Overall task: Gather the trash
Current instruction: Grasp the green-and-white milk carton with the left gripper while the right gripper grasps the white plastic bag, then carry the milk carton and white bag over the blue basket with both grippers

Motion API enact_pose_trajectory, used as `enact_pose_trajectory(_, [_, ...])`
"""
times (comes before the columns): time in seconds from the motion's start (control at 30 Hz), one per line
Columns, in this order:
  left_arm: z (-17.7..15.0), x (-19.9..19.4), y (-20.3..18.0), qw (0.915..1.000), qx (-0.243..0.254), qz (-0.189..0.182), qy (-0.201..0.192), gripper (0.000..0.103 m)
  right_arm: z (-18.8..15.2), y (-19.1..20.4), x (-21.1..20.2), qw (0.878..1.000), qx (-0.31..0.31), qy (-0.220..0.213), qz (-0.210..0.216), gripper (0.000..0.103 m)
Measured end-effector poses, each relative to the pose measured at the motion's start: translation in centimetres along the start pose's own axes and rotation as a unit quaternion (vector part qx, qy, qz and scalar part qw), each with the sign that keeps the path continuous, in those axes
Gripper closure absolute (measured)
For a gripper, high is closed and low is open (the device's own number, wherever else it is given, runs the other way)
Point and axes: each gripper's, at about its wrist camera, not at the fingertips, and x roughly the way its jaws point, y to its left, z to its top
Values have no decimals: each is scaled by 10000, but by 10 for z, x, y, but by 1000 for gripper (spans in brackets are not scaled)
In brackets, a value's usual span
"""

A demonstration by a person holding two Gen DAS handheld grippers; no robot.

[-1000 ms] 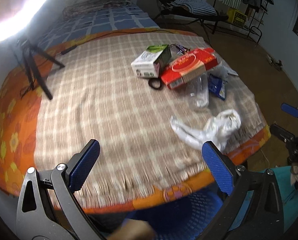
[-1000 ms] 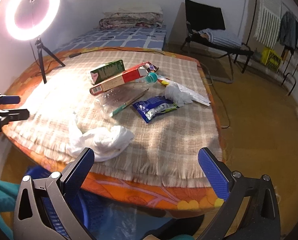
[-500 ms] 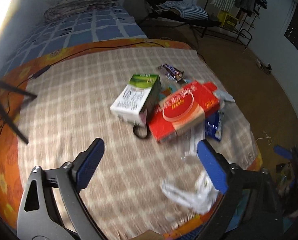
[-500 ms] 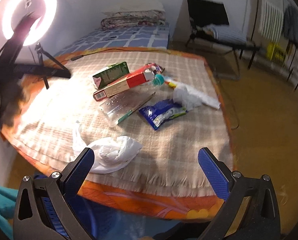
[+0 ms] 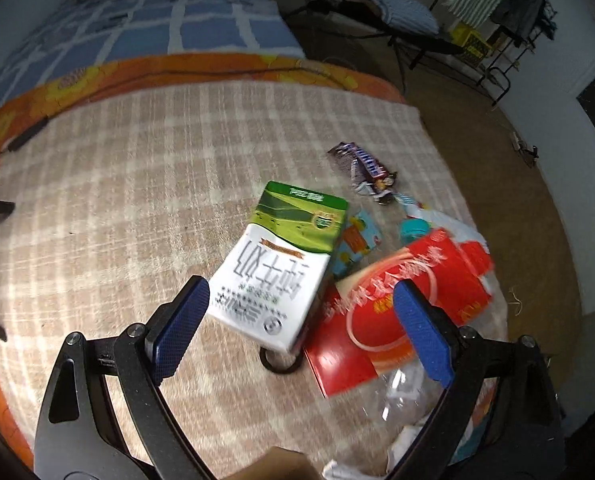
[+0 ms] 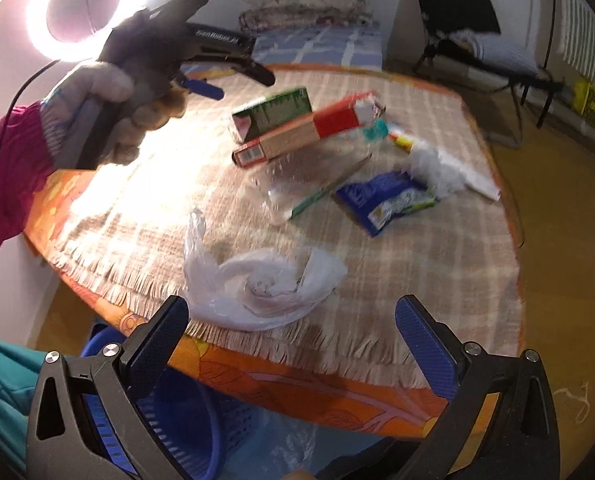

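Observation:
Trash lies on a checked cloth on the table point(image 5: 117, 200). A green-and-white milk carton point(image 5: 281, 264) lies just ahead of my left gripper point(image 5: 299, 320), which is open and above it, touching nothing. A red box point(image 5: 401, 308) leans beside the carton over a clear plastic bottle point(image 5: 401, 396). My right gripper point(image 6: 293, 332) is open near the table's front edge, with a crumpled white plastic bag point(image 6: 265, 288) just beyond its fingers. In the right wrist view a gloved hand point(image 6: 109, 112) holds the left gripper point(image 6: 237, 84) near the carton point(image 6: 273, 118).
A blue snack packet point(image 6: 389, 196), a green stick point(image 6: 325, 192), white tissue point(image 6: 437, 168) and a candy wrapper point(image 5: 363, 170) lie around. A blue basket point(image 6: 185, 420) stands below the front edge. A ring light point(image 6: 77, 12) stands left, a chair point(image 6: 457, 20) behind.
My left gripper has travelled across the table from its front edge to just over the milk carton. The right gripper dipped slightly toward the white bag. Both stay open.

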Motion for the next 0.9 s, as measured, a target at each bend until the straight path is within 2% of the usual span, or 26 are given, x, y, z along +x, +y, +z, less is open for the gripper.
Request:
enact_pose_trajectory(0.2, [9,30,6,9996,-83,122,238,8,0,-6,11,9995,197,260,-20,0])
enact_pose_trajectory(0.4, [10,45,6,9997,-30,90,221,8,3,-6,16,9990,277,335,88,1])
enact_pose_trajectory(0.53, [8,45,7,9998,-96,38,151,26,9,-13,24,9974,547,407,229,1])
enact_pose_trajectory(0.67, [8,41,13,9996,-249,-114,87,32,13,-26,35,9926,1014,540,396,1])
enact_pose_trajectory(0.73, [8,39,14,9997,-243,-87,29,34,14,-31,41,9895,1222,613,480,4])
enact_pose_trajectory(0.83, [6,34,15,9997,-252,-49,-55,37,15,-33,49,9870,1334,718,541,12])
enact_pose_trajectory(0.9, [5,29,18,9996,-277,-14,-104,37,15,-33,55,9853,1379,805,606,22])
